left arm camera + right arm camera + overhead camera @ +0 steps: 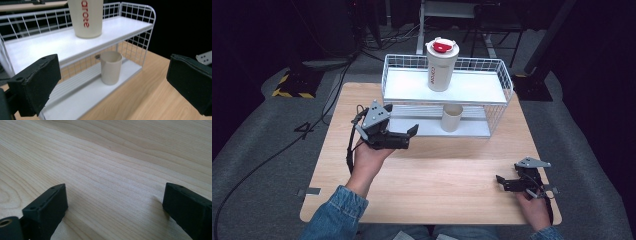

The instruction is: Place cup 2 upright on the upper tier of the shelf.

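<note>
A pale wooden table (437, 175) stands on grey carpet in a dark room, with cables trailing over the floor at the left. Nearest the person, at the table's right front edge, the right gripper (506, 183) rests low on the wood in a hand, its jaws spread apart with nothing between them; the right gripper view adds only bare wood grain running between the two black jaws, with the pads close to the surface. Farther in and to the left, the left gripper (412, 133) is held above the table by a hand with a denim sleeve (334, 215) behind it, pointing toward the wire rack (499, 85); its jaws are wide open and empty. The left gripper view shows what the high view leaves small: a small beige cup (110, 67) standing upright and open-topped on the rack's lower shelf, framed between the two jaws but well apart from them. In the high view that cup (451, 117) sits near the middle of the lower shelf, under the upper board. Farthest back, on the upper shelf, stands a tall cream tumbler (441, 65); the high view shows its white lid with a red cap, while the left gripper view cuts off the top and shows red lettering on its side (85, 17) instead. Behind the rack, dark stands and a striped floor base sit in shadow.
</note>
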Action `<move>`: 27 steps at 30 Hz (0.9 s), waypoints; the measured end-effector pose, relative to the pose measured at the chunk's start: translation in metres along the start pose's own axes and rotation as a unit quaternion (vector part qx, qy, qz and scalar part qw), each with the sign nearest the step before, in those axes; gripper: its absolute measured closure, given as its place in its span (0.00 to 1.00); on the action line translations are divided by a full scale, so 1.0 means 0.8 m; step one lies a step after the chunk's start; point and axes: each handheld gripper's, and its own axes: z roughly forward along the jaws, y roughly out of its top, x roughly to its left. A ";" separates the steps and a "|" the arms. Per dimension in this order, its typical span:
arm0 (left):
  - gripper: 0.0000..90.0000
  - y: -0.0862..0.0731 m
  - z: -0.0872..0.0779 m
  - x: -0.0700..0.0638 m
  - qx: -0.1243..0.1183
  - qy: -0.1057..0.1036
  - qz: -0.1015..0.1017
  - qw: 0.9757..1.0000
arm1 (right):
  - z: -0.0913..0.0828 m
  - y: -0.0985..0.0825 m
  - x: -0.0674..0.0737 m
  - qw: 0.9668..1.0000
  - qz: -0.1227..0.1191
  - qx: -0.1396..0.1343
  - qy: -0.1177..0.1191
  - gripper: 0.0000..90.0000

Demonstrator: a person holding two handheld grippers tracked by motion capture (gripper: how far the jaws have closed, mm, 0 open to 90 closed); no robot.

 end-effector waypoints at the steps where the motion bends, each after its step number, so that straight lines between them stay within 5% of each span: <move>1: 0.00 -0.004 -0.003 0.000 0.002 -0.001 -0.001 1.000 | 0.000 0.000 0.000 1.000 0.000 0.000 0.000 0.07; 13: 0.00 -0.067 -0.023 0.005 0.055 0.023 -0.002 0.998 | 0.000 0.000 0.000 1.000 0.000 0.000 0.000 0.07; 27: 0.02 -0.133 -0.037 0.011 0.109 0.018 -0.014 0.994 | 0.000 0.000 0.000 1.000 0.000 0.000 0.000 0.07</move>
